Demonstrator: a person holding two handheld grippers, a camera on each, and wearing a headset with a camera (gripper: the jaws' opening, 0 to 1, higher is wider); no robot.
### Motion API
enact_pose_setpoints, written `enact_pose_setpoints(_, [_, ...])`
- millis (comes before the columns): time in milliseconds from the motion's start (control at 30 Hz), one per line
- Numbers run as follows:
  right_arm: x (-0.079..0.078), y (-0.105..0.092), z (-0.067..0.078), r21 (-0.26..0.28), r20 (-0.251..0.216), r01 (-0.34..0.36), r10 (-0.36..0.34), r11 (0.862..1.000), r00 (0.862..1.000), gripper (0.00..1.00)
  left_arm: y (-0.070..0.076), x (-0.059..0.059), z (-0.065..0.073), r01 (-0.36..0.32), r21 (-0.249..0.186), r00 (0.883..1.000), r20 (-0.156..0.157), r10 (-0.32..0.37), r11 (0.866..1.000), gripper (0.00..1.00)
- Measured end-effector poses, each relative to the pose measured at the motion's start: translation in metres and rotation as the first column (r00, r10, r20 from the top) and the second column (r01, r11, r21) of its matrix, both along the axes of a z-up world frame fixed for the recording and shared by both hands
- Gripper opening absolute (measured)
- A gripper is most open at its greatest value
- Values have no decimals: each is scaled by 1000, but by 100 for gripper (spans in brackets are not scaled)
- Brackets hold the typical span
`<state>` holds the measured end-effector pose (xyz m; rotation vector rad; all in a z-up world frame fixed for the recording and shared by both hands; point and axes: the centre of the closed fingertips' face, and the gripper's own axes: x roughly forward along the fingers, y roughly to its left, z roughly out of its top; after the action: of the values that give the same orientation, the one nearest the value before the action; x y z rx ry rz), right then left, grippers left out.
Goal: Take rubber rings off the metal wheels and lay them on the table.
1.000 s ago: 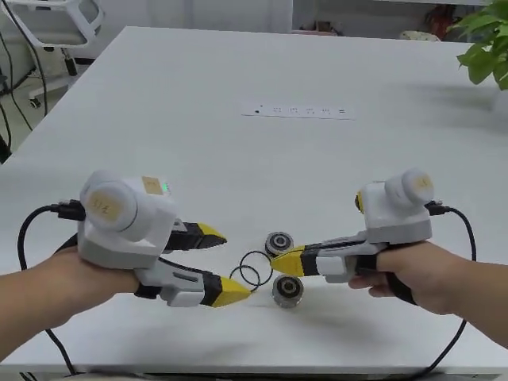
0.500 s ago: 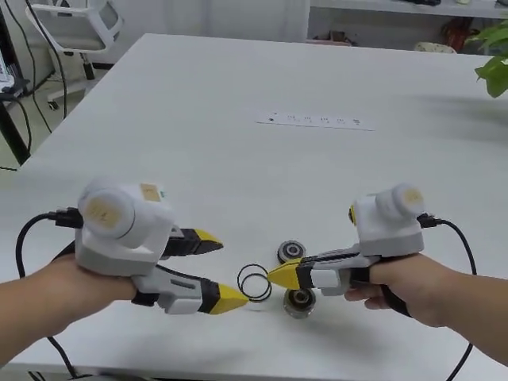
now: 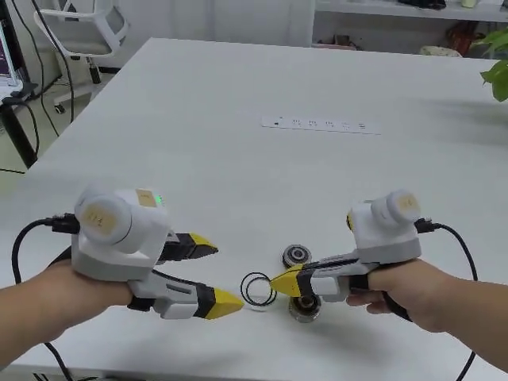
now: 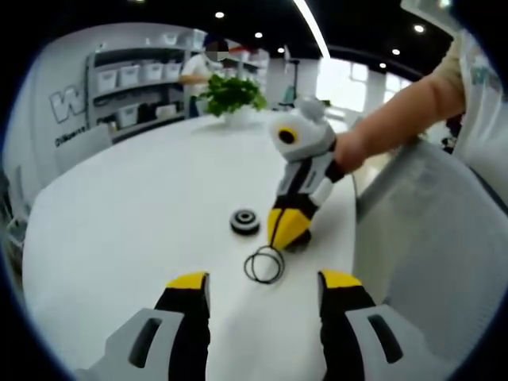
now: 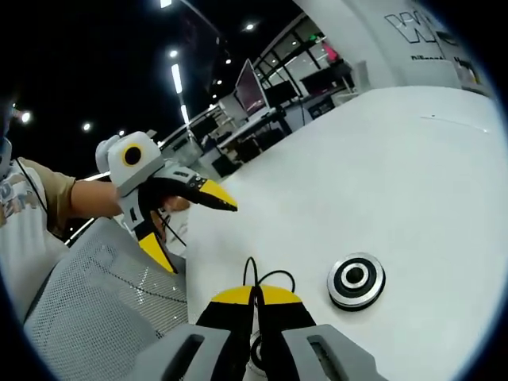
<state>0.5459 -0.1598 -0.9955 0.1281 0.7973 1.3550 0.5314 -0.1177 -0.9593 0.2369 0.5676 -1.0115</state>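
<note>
Two thin black rubber rings (image 3: 256, 288) lie overlapped on the white table (image 3: 238, 159), off the wheels. One metal wheel (image 3: 297, 255) sits just behind them, and a second wheel (image 3: 305, 309) is partly hidden under my right gripper (image 3: 277, 282). That gripper is shut, and its yellow tips pinch the rings' right edge. My left gripper (image 3: 214, 274) hovers open to the left of the rings, touching nothing. In the left gripper view the rings (image 4: 264, 264) lie just ahead of the spread jaws. In the right gripper view a ring (image 5: 274, 275) runs into the closed tips, with a wheel (image 5: 355, 280) beside them.
A white power strip (image 3: 320, 124) lies flat at mid-table. An office chair (image 3: 79, 32) stands off the far left corner, and plant leaves (image 3: 496, 75) overhang the far right. The table's near edge runs just below both hands.
The head camera has shifted, so the whole scene sits lower in the picture. The two rings now overlap more closely. Both grippers hold nearly the same pose beside them.
</note>
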Motion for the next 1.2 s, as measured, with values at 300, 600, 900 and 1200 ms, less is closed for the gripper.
enact_pose_setpoints(300, [1, -3, -3, -34, 29, -4, 5, 999, 1000, 0, -2, 0, -1, 9, 2, 1000, -2, -9, 1000, 56])
enact_pose_setpoints(600, [4, -7, 2, -28, 47, 19, -18, 999, 999, 7, -2, 2, 0, 1, -2, 1000, -1, -1, 1000, 56])
enact_pose_setpoints(900, [9, -8, 16, 24, 32, 56, -57, 998, 998, 11, -1, 4, 1, -4, -3, 1000, 0, 4, 1000, 57])
enact_pose_setpoints(1200, [18, -14, 28, 63, 42, 92, -95, 994, 995, 13, -3, 10, 5, -6, -1, 1000, 2, 6, 1000, 56])
